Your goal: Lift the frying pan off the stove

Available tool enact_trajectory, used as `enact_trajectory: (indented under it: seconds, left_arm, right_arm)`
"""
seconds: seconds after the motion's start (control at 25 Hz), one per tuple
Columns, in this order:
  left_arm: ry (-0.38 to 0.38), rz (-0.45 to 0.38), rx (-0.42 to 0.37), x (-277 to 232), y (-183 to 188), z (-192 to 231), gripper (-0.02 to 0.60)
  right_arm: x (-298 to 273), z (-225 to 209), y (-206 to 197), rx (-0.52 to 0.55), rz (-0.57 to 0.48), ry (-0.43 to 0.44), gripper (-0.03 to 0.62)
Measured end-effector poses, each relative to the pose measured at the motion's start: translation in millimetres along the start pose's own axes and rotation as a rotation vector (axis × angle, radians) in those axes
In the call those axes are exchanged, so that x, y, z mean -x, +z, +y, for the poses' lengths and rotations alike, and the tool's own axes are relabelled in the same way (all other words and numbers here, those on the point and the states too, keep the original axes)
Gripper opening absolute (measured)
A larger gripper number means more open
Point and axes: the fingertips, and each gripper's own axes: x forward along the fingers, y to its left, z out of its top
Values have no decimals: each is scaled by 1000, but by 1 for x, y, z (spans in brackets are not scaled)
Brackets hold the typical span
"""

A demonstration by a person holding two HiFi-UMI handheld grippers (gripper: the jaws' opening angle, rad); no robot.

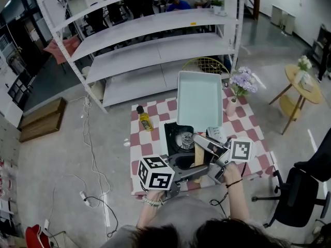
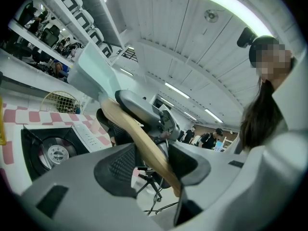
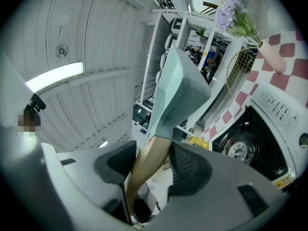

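The pale green square frying pan (image 1: 199, 99) is up in the air, tilted, clear of the black stove (image 1: 172, 130) that stands on the red and white checkered table (image 1: 155, 110). Both grippers carry it by its wooden handle (image 2: 139, 138). The left gripper (image 2: 154, 162) has its jaws closed on the end of the handle, and the right gripper (image 3: 151, 162) is clamped on the same handle closer to the pan (its pads press the wood from both sides), while a yellow bottle (image 1: 145, 119) lies on the table to the left of the stove.
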Motion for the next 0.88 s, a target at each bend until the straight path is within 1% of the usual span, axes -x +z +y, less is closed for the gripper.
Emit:
enact_trajectory:
  seconds: [0.2, 0.88]
  left_arm:
    - [-3, -6, -16, 1, 6, -3, 209]
    - [-3, -13, -17, 0, 7, -3, 209]
  right_arm:
    - [-1, 6, 5, -5, -20, 20, 221]
    - [-1, 5, 6, -4, -20, 17, 221]
